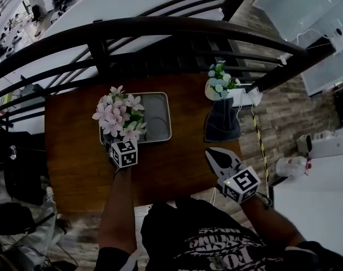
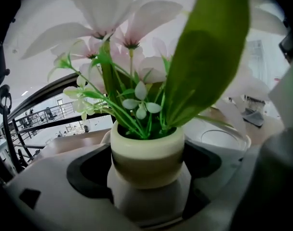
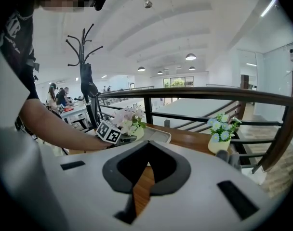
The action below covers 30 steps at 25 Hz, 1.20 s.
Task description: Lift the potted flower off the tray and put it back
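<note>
A cream pot of pink flowers (image 1: 117, 117) is at the left end of the metal tray (image 1: 159, 116). My left gripper (image 1: 123, 145) reaches in from the near side, its marker cube just below the blooms. In the left gripper view the pot (image 2: 146, 150) fills the space between the jaws, and my left gripper (image 2: 147, 179) is shut on it. The frames do not show whether the pot's base touches the tray (image 2: 222, 139). My right gripper (image 1: 221, 160) hovers over the table's near right part, shut and holding nothing. From there the pink flowers (image 3: 128, 119) show at the tray (image 3: 157, 135).
A small pot of blue flowers (image 1: 219, 85) stands at the table's far right, with a dark bag-like thing (image 1: 222, 121) in front of it. A black railing (image 1: 160, 30) curves behind the wooden table (image 1: 75, 151). A coat stand (image 3: 86, 81) rises far left.
</note>
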Each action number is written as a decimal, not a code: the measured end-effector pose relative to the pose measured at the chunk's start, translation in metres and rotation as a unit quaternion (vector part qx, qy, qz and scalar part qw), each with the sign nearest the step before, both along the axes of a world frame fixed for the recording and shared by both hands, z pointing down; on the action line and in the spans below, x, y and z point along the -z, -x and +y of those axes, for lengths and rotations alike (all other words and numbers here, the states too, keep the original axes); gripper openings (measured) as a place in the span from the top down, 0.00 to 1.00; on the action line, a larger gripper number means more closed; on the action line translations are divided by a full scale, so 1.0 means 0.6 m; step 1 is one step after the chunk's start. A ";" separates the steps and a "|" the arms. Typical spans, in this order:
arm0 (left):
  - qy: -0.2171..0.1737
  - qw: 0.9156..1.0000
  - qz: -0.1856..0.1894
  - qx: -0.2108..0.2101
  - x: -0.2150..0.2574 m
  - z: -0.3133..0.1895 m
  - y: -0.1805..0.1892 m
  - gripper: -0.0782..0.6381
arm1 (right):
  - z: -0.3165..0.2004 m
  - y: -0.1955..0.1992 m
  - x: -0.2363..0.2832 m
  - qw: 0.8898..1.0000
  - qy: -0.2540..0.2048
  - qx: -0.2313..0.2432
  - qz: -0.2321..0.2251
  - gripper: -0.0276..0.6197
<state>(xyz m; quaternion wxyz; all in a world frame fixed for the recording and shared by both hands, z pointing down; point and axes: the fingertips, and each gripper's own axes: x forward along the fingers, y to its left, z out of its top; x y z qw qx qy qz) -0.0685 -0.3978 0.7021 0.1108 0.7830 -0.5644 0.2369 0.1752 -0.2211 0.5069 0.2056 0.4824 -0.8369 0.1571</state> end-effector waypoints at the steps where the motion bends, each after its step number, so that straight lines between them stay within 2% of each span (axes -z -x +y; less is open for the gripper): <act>1: -0.004 1.000 0.003 0.000 0.004 0.000 -0.001 0.26 | -0.003 -0.001 0.003 1.000 -0.001 0.002 0.000 0.97; 4: -0.007 1.000 0.017 0.003 0.014 0.001 -0.009 0.26 | -0.011 -0.018 0.012 1.000 -0.003 0.005 0.000 0.97; 7: 0.008 1.000 0.024 0.012 0.010 0.006 -0.006 0.26 | -0.017 -0.025 0.017 1.000 -0.002 0.008 0.000 0.97; 17: 0.018 0.998 0.049 0.035 0.007 0.064 0.029 0.26 | -0.016 0.018 0.015 0.999 -0.007 0.035 -0.008 0.97; 21: 0.019 0.996 0.059 0.060 0.016 0.118 0.071 0.26 | -0.012 0.047 0.023 0.999 -0.012 0.049 -0.018 0.97; 25: 0.000 0.991 0.087 0.098 0.081 0.175 0.133 0.27 | -0.011 0.077 0.035 0.997 -0.022 0.058 -0.037 0.97; 26: -0.009 0.989 0.097 0.108 0.101 0.189 0.147 0.32 | -0.011 0.084 0.039 0.997 -0.024 0.059 -0.042 0.97; 27: -0.021 0.987 0.106 0.116 0.125 0.202 0.160 0.48 | -0.012 0.091 0.044 0.997 -0.027 0.060 -0.047 0.97; 28: -0.036 0.985 0.116 0.121 0.152 0.214 0.170 0.69 | -0.012 0.098 0.049 0.996 -0.029 0.059 -0.052 0.97; 29: -0.051 0.983 0.128 0.119 0.181 0.226 0.175 0.84 | -0.011 0.106 0.054 0.996 -0.031 0.059 -0.057 0.97; 30: -0.065 0.981 0.142 0.112 0.209 0.237 0.176 0.87 | -0.010 0.114 0.058 0.996 -0.034 0.059 -0.063 0.97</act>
